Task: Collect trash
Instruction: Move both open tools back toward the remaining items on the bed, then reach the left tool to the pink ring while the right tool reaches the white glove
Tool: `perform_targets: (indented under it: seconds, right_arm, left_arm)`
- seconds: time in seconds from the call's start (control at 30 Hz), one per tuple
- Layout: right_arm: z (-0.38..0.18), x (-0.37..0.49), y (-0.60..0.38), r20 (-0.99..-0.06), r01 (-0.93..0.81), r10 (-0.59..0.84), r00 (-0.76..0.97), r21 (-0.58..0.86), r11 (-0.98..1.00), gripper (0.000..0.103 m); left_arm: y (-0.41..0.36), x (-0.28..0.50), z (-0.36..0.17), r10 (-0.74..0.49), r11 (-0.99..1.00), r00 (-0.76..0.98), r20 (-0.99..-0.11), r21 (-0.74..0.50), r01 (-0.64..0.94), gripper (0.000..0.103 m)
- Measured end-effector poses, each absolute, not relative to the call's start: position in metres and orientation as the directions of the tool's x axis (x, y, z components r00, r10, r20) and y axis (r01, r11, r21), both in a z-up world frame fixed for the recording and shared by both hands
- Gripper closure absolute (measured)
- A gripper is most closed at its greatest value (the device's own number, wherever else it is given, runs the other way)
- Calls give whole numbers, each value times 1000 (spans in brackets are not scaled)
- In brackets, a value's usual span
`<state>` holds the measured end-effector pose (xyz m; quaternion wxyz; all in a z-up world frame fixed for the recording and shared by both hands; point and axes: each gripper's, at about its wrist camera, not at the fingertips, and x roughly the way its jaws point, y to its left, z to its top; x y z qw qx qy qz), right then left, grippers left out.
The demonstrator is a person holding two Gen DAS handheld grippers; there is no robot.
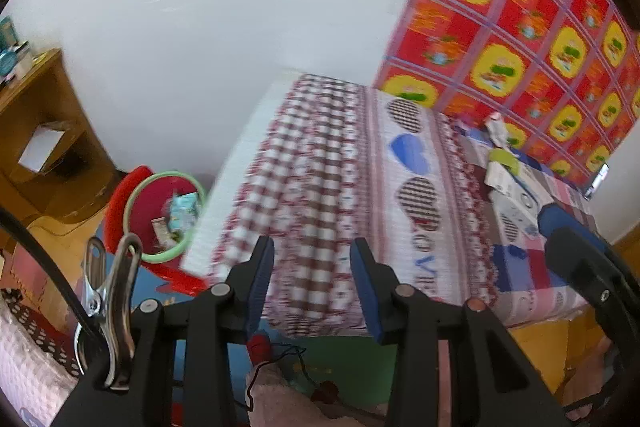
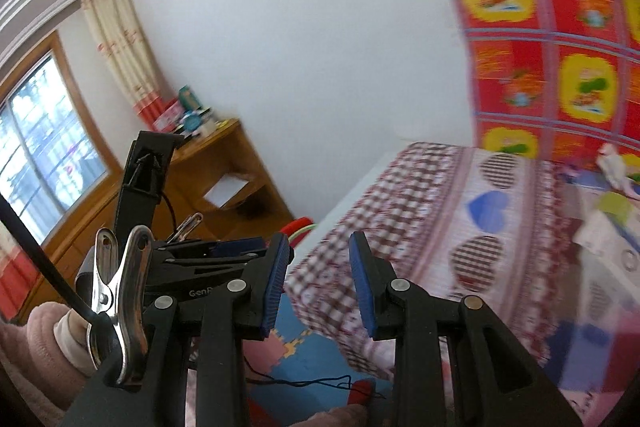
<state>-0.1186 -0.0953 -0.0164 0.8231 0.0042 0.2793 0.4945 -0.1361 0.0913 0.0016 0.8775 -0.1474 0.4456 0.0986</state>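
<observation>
A red bin with a green rim (image 1: 138, 205) stands on the floor beside the bed, with a teal packet (image 1: 182, 211) and other wrappers inside. On the bed at the right lie white boxes (image 1: 516, 195), a green piece (image 1: 505, 159) and a white-pink wrapper (image 1: 496, 127). These also show blurred in the right wrist view: white boxes (image 2: 604, 239) and wrapper (image 2: 612, 163). My left gripper (image 1: 312, 259) is open and empty, aimed at the checked bedcover (image 1: 312, 155). My right gripper (image 2: 320, 259) is open and empty too, with only the bin's rim (image 2: 301, 227) peeking beyond it.
A wooden desk (image 1: 44, 131) with clutter on top stands left of the bin. Stacked red and yellow cartons (image 1: 520, 27) rise behind the bed. Foam floor mats (image 2: 304, 355) lie below, a window (image 2: 40, 155) is far left, and a pink sleeve (image 2: 36, 343) shows low left.
</observation>
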Motion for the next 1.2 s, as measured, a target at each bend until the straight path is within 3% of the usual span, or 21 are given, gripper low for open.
perform_targets:
  seconds: [0.7, 1.2]
  right_arm:
    - [12, -41, -245, -449, -509, 582, 678, 283, 813, 71]
    - [25, 32, -275, -466, -380, 491, 736, 315, 870, 71]
  left_arm:
    - [-21, 0, 23, -158, 982, 601, -784, -186, 15, 62]
    - [-74, 102, 13, -221, 975, 563, -796, -175, 134, 62]
